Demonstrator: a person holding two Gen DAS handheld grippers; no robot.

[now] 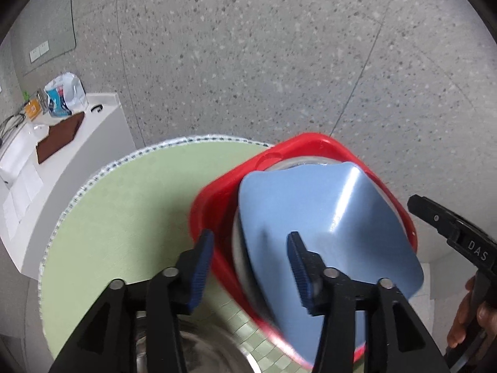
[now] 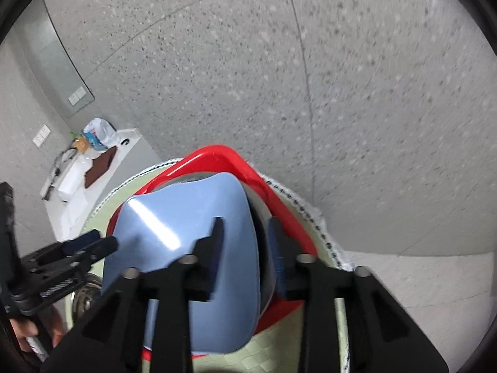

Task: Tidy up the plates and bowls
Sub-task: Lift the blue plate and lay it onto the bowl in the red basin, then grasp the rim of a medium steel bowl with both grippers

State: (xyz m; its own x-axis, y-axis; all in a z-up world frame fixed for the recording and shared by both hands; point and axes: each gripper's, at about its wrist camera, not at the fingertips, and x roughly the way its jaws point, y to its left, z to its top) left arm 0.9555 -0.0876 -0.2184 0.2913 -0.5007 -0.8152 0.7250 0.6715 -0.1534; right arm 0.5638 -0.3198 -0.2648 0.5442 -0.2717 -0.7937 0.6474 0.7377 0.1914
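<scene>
Blue bowl (image 2: 192, 248) sits upturned in red basin (image 1: 217, 192) on table (image 1: 124, 202). Right tongs (image 2: 245, 248) pinch its rim; left tongs (image 1: 250, 267) spread, empty. Risk: glossy plastic slips, bowl drops.

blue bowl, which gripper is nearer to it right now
Both are about level, perhaps the right. The right gripper has its jaws astride the blue bowl edge over the red tray. The left gripper straddles the bowl's other side, jaws open.
</scene>
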